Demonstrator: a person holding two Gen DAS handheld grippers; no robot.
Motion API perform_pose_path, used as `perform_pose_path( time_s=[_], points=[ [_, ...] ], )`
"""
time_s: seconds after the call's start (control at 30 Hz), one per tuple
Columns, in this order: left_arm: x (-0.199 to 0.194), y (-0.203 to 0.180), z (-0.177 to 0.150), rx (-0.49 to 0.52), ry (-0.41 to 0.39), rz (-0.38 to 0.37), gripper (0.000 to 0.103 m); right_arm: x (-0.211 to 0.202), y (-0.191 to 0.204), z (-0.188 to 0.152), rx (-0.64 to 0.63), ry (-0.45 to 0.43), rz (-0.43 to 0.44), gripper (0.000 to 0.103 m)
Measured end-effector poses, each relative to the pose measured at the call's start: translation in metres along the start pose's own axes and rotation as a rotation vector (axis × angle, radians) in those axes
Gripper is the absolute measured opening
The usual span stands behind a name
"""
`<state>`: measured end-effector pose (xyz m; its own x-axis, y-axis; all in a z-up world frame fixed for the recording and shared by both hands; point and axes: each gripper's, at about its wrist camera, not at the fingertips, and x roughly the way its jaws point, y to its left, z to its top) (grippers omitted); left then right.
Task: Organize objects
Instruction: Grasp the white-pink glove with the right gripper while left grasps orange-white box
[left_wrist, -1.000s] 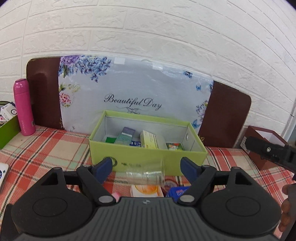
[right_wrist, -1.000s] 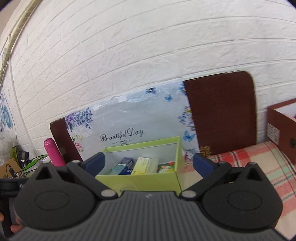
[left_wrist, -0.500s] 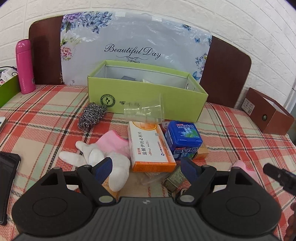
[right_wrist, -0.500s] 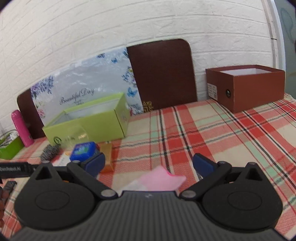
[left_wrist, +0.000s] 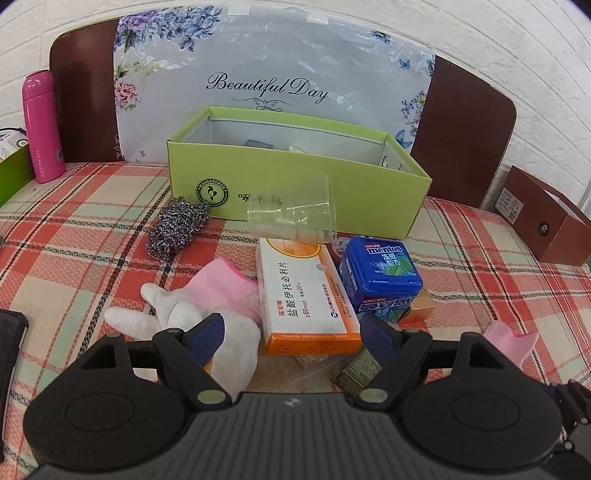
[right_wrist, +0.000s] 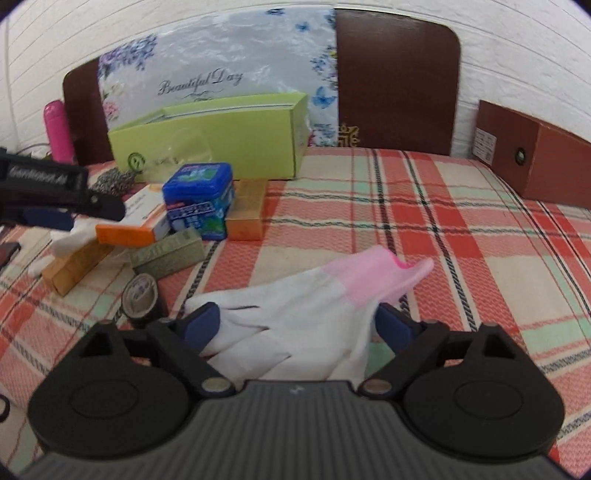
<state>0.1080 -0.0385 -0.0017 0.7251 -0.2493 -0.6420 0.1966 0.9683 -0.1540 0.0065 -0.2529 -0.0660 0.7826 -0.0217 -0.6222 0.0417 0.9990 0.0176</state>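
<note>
While the right gripper (right_wrist: 297, 326) hangs low over the plaid counter (right_wrist: 424, 221), its fingers have just been closing, a white-and-pink glove (right_wrist: 317, 295) lying between them; whether the pads press it I cannot tell. The left gripper (left_wrist: 291, 336) has its fingers spread wide and empty, above a second glove (left_wrist: 199, 302) and an orange medicine box (left_wrist: 303, 295), near the green box (left_wrist: 295, 184).
</note>
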Motion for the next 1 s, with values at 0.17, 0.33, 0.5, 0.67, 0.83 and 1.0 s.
perform_pose_path(
  time_s=[0.17, 0.33, 0.5, 0.67, 0.83, 1.0],
  points=[
    [0.026, -0.017, 0.011, 0.068, 0.029, -0.009, 0.084, 0.0, 0.003, -0.001, -0.017, 0.01, 0.023, 0.063],
    [0.046, -0.028, 0.011, 0.153, 0.049, 0.01, 0.084, 0.0, -0.002, -0.003, 0.003, 0.01, 0.025, 0.063],
    [0.044, -0.01, 0.009, 0.135, 0.066, -0.005, 0.074, 0.0, 0.001, -0.004, -0.011, 0.01, 0.017, 0.057],
    [0.009, 0.004, 0.0, 0.141, 0.049, -0.043, 0.073, -0.001, -0.003, -0.001, -0.018, 0.01, 0.02, 0.042],
    [-0.005, 0.009, -0.003, 0.151, 0.026, 0.002, 0.078, -0.005, -0.008, -0.001, -0.009, 0.022, 0.018, 0.05],
    [0.018, 0.002, 0.007, 0.177, 0.045, 0.037, 0.081, -0.012, -0.006, -0.001, -0.021, 0.018, 0.0, 0.07]
  ],
)
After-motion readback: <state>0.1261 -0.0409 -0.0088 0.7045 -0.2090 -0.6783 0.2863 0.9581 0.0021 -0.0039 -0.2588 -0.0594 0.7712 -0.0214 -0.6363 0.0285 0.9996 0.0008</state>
